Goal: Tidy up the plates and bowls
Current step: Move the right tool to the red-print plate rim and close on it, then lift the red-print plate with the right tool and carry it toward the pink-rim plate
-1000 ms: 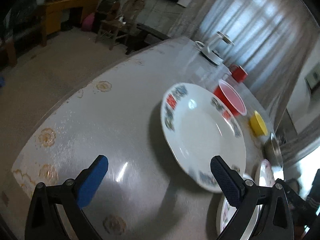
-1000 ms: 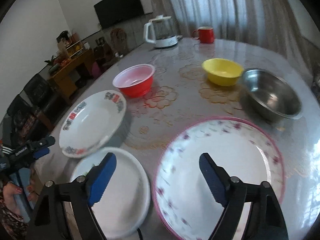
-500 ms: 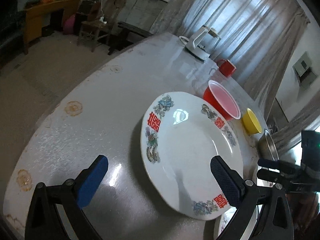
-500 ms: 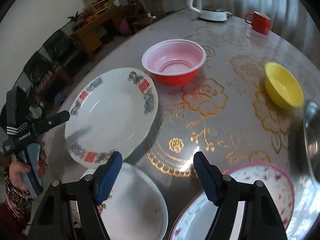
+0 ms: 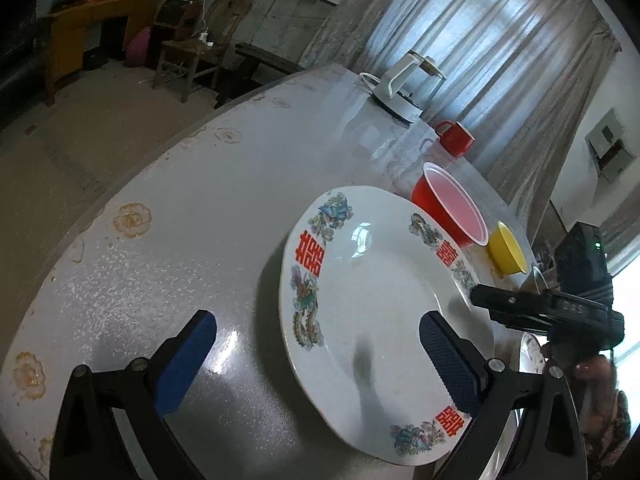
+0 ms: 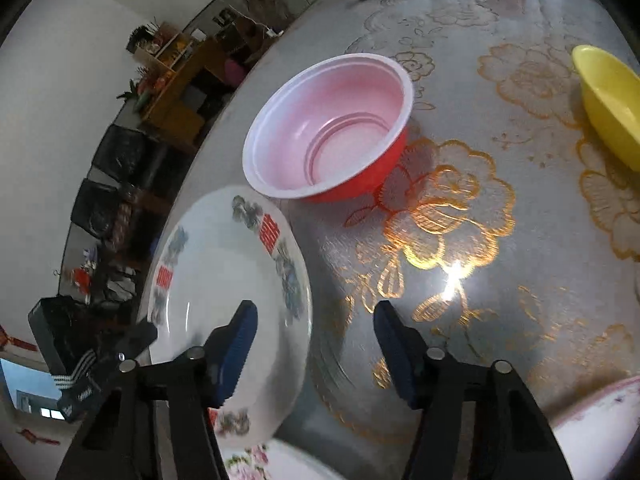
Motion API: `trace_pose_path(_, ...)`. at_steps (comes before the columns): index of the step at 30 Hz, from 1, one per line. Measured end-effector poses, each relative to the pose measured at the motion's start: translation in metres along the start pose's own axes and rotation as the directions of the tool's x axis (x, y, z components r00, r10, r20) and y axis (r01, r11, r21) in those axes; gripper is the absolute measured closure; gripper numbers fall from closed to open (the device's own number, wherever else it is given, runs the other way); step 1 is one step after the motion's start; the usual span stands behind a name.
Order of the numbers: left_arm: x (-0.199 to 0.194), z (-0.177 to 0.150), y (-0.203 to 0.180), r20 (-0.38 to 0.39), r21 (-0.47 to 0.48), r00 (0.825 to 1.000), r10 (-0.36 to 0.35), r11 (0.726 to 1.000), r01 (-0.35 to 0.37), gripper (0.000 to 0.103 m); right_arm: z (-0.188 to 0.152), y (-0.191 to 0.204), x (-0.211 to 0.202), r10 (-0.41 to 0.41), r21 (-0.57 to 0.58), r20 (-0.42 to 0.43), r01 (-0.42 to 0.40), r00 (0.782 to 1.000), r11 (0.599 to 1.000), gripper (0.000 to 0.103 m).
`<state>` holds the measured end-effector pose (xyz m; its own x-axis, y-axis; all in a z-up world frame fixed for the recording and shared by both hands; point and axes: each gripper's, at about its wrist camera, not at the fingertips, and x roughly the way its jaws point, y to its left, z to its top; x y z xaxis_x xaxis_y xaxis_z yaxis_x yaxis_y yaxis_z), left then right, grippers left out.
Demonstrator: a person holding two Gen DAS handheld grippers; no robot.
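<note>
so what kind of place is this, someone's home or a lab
Most likely a home's living and dining room. A round dining table carries an electric kettle and a red mug; beyond it stand a wooden chair and a cluttered wooden sideboard, with curtains at the window.

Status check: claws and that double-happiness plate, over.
Left claw open, empty. Right claw closing over double-happiness plate rim, no grip yet. Red bowl sits close behind.
</note>
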<state>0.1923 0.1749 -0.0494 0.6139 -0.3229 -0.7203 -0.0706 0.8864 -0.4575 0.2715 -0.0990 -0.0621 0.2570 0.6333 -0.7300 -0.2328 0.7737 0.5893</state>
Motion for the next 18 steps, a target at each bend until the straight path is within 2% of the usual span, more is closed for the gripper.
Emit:
trace_pose_path(7, 0.005, 0.001, -0.003, 0.007, 0.027, 1.000, 0.004, 1.000, -0.005, 0.004, -0.007, 0.014, 0.015, 0.009, -0.011, 0.041, -0.008, 0.999, 1.000, 0.064)
trace_pose_path(9, 0.006, 0.001, -0.006, 0.003, 0.057, 1.000, 0.015, 0.998, -0.015, 0.021, -0.008, 0.019, 0.019, -0.001, -0.027, 0.034, 0.002, 0.999, 1.000, 0.069)
trace_pose_path(11, 0.009, 0.001, -0.010, -0.001, 0.090, 1.000, 0.028, 0.996, -0.028, 0.026, -0.012, 0.025, 0.021, 0.004, -0.037, 0.029, -0.003, 1.000, 0.999, 0.071)
trace_pose_path(13, 0.012, 0.001, -0.014, -0.014, 0.122, 1.000, 0.018, 0.992, -0.016, 0.027, -0.015, 0.026, 0.021, -0.001, -0.040, 0.043, 0.002, 0.999, 0.999, 0.072)
trace_pose_path(15, 0.015, 0.001, -0.018, -0.035, 0.140, 0.999, 0.000, 0.990, 0.005, 0.030, -0.018, 0.025, 0.021, -0.005, -0.033, 0.059, 0.007, 0.998, 0.999, 0.078)
trace_pose_path(18, 0.021, 0.000, -0.028, -0.083, 0.174, 0.996, -0.038, 0.983, 0.052, 0.027, -0.021, 0.023, 0.019, -0.010, -0.028, 0.073, 0.012, 0.997, 1.000, 0.081)
